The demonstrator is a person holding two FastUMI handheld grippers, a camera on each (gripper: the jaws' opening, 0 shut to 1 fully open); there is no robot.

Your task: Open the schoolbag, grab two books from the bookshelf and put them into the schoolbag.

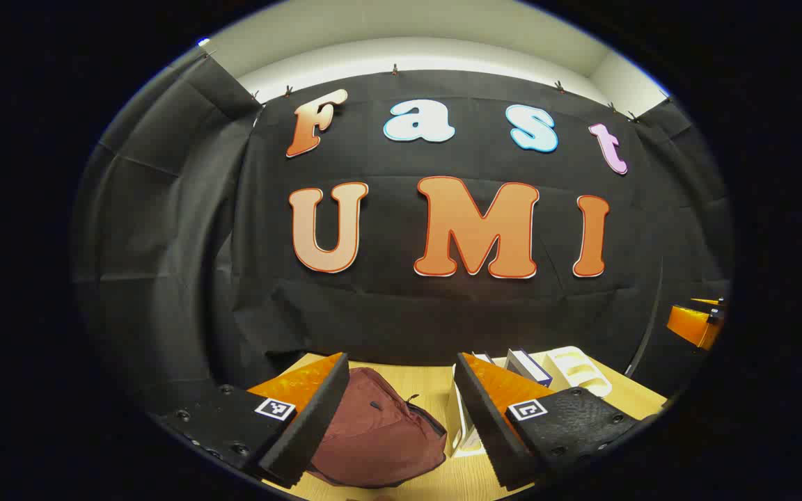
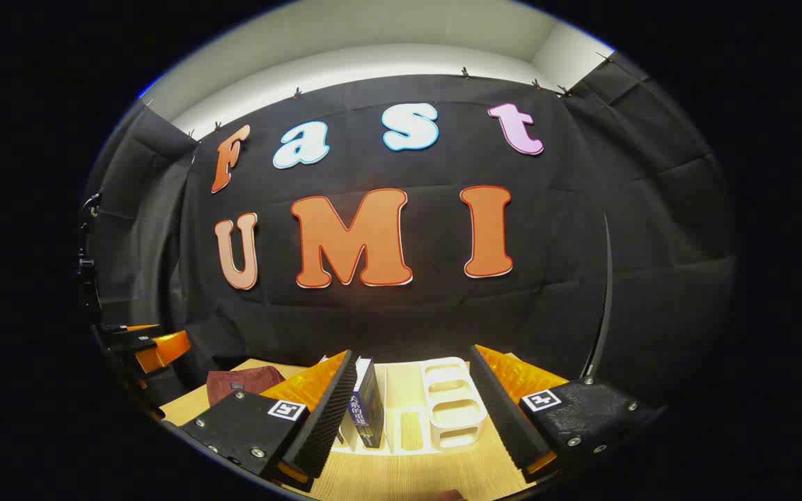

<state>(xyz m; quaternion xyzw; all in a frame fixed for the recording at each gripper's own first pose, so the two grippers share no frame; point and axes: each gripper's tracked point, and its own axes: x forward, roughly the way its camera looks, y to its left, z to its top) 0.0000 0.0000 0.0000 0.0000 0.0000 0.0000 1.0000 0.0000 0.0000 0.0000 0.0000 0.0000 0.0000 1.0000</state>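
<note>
A dark red schoolbag (image 1: 376, 435) lies on the wooden table (image 1: 436, 379), its zipper closed as far as I can see. My left gripper (image 1: 401, 417) hangs open above it, nothing between the fingers. To the right of the bag stands a white bookshelf (image 1: 575, 369) with books (image 1: 528, 366) upright in it. In the right gripper view the bookshelf (image 2: 451, 400) sits straight ahead, a dark blue book (image 2: 367, 403) standing at its left. My right gripper (image 2: 415, 410) is open above the shelf and holds nothing. The schoolbag (image 2: 237, 383) lies at the left.
The black cloth wall rises close behind the table. The other gripper (image 1: 697, 323) pokes in at the right edge of the left gripper view, and likewise at the left edge (image 2: 143, 344) of the right gripper view. The table's front edge (image 2: 401, 480) is near.
</note>
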